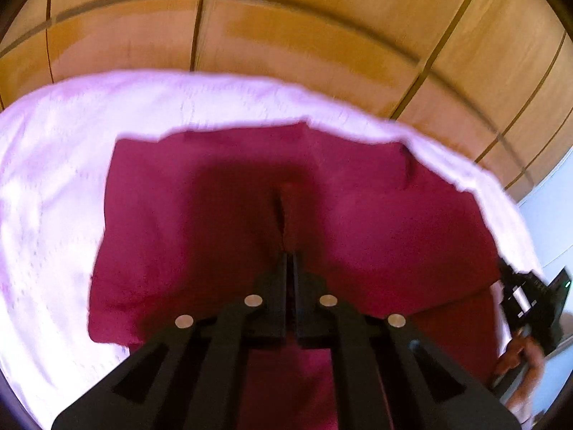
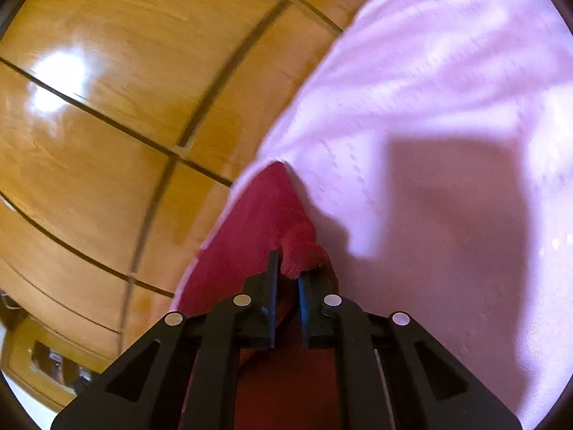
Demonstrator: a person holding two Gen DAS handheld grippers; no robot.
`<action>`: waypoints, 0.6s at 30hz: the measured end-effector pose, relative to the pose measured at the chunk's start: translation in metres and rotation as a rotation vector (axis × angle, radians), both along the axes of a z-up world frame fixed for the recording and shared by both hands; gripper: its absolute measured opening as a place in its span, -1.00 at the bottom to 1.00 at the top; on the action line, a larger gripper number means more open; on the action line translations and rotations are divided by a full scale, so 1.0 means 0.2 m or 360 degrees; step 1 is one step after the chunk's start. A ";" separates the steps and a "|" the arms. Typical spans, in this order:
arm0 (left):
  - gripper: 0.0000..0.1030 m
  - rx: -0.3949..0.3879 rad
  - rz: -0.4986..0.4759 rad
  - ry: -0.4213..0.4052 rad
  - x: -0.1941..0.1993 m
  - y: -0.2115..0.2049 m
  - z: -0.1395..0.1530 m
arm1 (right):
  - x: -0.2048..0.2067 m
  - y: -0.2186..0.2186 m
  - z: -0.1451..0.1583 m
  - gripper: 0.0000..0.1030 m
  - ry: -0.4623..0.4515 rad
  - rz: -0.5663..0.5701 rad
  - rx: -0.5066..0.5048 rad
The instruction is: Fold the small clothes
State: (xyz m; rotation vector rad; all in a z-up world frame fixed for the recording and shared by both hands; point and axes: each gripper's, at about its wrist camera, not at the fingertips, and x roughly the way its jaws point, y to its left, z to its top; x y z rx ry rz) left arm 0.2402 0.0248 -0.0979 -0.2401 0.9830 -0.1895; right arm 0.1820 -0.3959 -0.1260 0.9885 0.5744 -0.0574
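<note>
**Both claws clamped on the red garment**

Left wrist view: the left claw [image 1: 289, 256] is clenched, its tips pressed together on a raised fold at the middle of the dark red garment [image 1: 200, 236]. The garment lies spread on a pale pink cloth [image 1: 53, 186], which covers the carrying surface up to its far edge; wooden panelling [image 1: 286, 36] stands beyond. At the right edge of the cloth, the right claw's body [image 1: 530, 297] shows, gripped by a hand [image 1: 523, 358].

Right wrist view: the right claw [image 2: 288, 268] grasps a bunched corner of the red garment [image 2: 258, 222], the fabric pinched between its narrow-set jaws. This corner lies at the edge of the pink cloth [image 2: 447, 107], just beside the wooden panelling [image 2: 107, 107].
</note>
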 end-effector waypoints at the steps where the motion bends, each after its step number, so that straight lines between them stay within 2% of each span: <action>1: -0.95 0.0013 0.0000 0.0018 0.00 0.00 -0.06 | 0.00 0.00 -0.03 -0.84 0.0014 -0.0005 0.0019; 2: -0.95 0.0024 -0.0005 0.0000 0.01 -0.01 -0.08 | 0.01 0.00 -0.05 -0.85 0.0014 -0.0004 0.0007; 5: -0.92 0.0194 -0.0055 -0.0120 -0.03 -0.07 -0.08 | 0.02 0.03 -0.04 -0.85 0.0044 0.0012 -0.0121; 6: -0.91 0.0212 -0.0058 -0.0132 -0.04 -0.08 -0.07 | 0.01 0.02 -0.03 -0.85 0.0060 0.0015 -0.0140; 8: -0.76 0.0213 -0.0058 -0.0140 -0.06 -0.06 -0.04 | -0.02 0.02 -0.01 -0.83 0.0077 0.0041 -0.0151; 9: -0.46 0.0202 -0.0037 -0.0140 -0.08 -0.04 -0.02 | -0.03 0.02 0.01 -0.74 0.0081 0.0047 -0.0157; 10: 0.05 0.0183 -0.0018 -0.0151 -0.11 0.00 -0.01 | -0.05 0.02 0.04 -0.68 0.0078 0.0055 -0.0190; 11: 0.27 0.0154 0.0002 -0.0172 -0.14 0.03 0.01 | -0.07 0.02 0.06 -0.44 0.0074 0.0057 -0.0223; 12: 0.37 0.0124 0.0038 -0.0207 -0.17 0.06 0.04 | -0.11 0.03 0.09 -0.07 0.0089 0.0036 -0.0289; 13: 0.35 0.0109 0.0081 -0.0240 -0.19 0.10 0.06 | -0.16 0.03 0.15 0.04 0.0107 -0.0037 -0.0409; 16: 0.33 0.0085 0.0206 -0.0342 -0.24 0.17 0.13 | -0.23 0.02 0.27 0.05 0.0023 -0.0150 -0.0608; 18: 0.33 0.0086 0.0191 -0.0366 -0.22 0.16 0.15 | -0.20 0.05 0.34 0.05 -0.0037 -0.0087 -0.0689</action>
